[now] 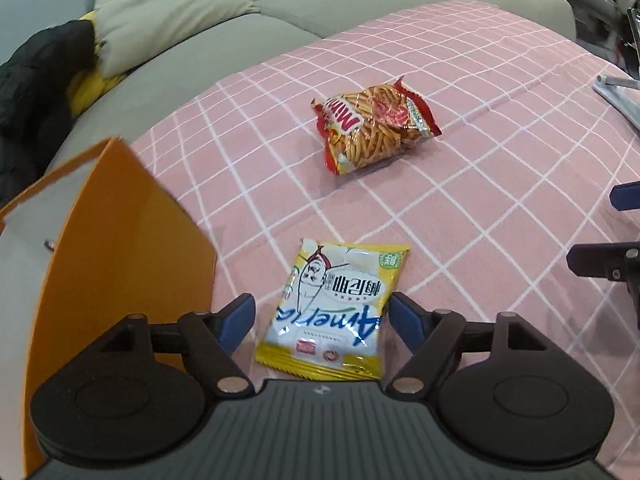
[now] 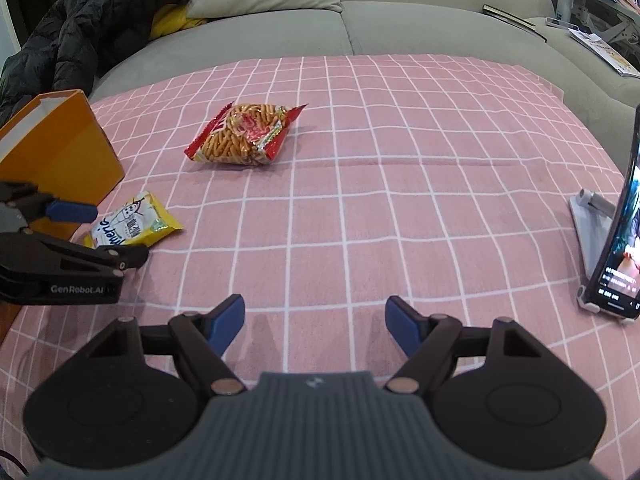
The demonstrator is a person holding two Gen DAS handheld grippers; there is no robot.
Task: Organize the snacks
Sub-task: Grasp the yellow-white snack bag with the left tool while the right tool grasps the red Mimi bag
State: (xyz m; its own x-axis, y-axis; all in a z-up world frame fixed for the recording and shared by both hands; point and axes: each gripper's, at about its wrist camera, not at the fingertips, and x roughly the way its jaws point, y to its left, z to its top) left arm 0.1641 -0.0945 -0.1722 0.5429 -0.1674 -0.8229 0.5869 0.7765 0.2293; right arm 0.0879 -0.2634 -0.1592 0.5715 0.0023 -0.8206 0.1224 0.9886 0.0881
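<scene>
Pretty much nothing is sorted yet. The left gripper [image 1: 322, 320] is sitting wide open around the yellow chip bag [image 1: 336, 312], not gripping, right beside the orange box [image 1: 116, 248]. The red snack bag [image 2: 244, 136] is lying farther out on the pink cloth [image 2: 400, 200]. The right gripper [image 2: 316, 322] is hanging open, holding nothing.
</scene>
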